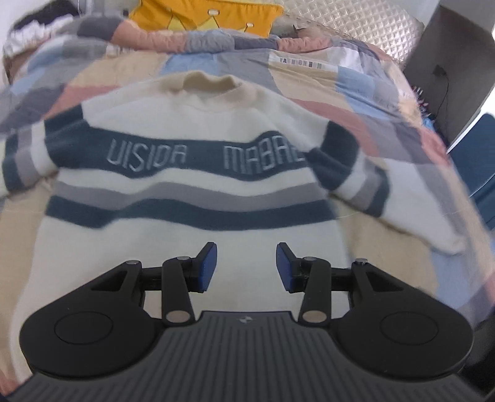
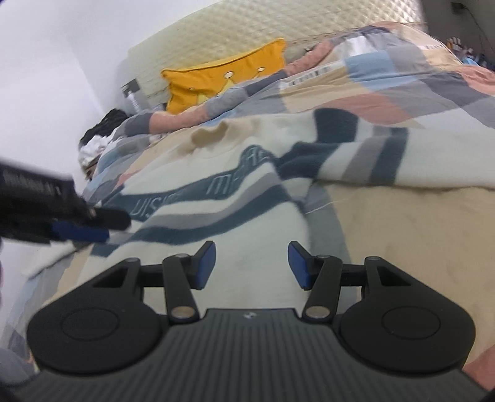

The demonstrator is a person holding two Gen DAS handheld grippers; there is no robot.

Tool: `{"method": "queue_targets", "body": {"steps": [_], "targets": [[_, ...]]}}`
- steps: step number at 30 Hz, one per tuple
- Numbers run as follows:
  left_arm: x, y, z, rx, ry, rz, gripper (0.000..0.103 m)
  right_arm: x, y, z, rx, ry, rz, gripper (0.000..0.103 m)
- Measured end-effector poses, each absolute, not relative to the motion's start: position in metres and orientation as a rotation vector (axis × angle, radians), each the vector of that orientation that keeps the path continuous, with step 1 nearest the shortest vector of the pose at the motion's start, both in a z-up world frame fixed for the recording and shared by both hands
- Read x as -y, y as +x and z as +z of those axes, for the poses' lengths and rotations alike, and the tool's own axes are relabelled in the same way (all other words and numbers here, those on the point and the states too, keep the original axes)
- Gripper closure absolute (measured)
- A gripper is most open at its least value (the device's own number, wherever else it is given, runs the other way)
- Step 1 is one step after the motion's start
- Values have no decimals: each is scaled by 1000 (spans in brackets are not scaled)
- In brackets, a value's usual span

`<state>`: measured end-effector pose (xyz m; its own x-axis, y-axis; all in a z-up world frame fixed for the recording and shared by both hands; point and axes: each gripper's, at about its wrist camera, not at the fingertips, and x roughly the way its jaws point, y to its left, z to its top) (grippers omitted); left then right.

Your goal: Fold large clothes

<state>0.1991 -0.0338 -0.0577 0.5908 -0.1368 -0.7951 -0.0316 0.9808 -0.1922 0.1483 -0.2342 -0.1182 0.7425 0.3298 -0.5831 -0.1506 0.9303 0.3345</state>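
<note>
A cream sweater [image 1: 191, 185] with dark teal and grey stripes and pale lettering lies flat, front up, on a patchwork bed cover, collar at the far end and sleeves spread out. My left gripper [image 1: 246, 267] is open and empty above the sweater's lower body. The sweater also shows in the right wrist view [image 2: 247, 198]. My right gripper [image 2: 251, 266] is open and empty above the sweater's lower right part, near the right sleeve [image 2: 371, 160]. The left gripper [image 2: 71, 222] shows at the left edge of the right wrist view.
The patchwork cover [image 1: 309, 80] spans the bed. A yellow cushion [image 1: 204, 15] leans on the quilted headboard [image 1: 355, 24]. A grey cabinet [image 1: 458, 77] stands to the right of the bed. A dark and white clothes pile [image 2: 99, 136] lies at the far left.
</note>
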Motion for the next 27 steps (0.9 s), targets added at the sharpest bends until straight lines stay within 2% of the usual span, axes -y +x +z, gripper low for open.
{"method": "queue_targets", "body": {"steps": [5, 14, 19, 27], "targets": [[4, 193, -87, -896, -140, -20, 55, 224, 152, -122, -693, 238, 281, 47], [-36, 196, -139, -931, -125, -10, 55, 193, 161, -137, -725, 158, 351, 48], [-42, 198, -150, -911, -113, -5, 55, 178, 175, -157, -793, 95, 315, 51], [-49, 196, -164, -934, -167, 14, 55, 165, 179, -171, -812, 1, 307, 48]]}}
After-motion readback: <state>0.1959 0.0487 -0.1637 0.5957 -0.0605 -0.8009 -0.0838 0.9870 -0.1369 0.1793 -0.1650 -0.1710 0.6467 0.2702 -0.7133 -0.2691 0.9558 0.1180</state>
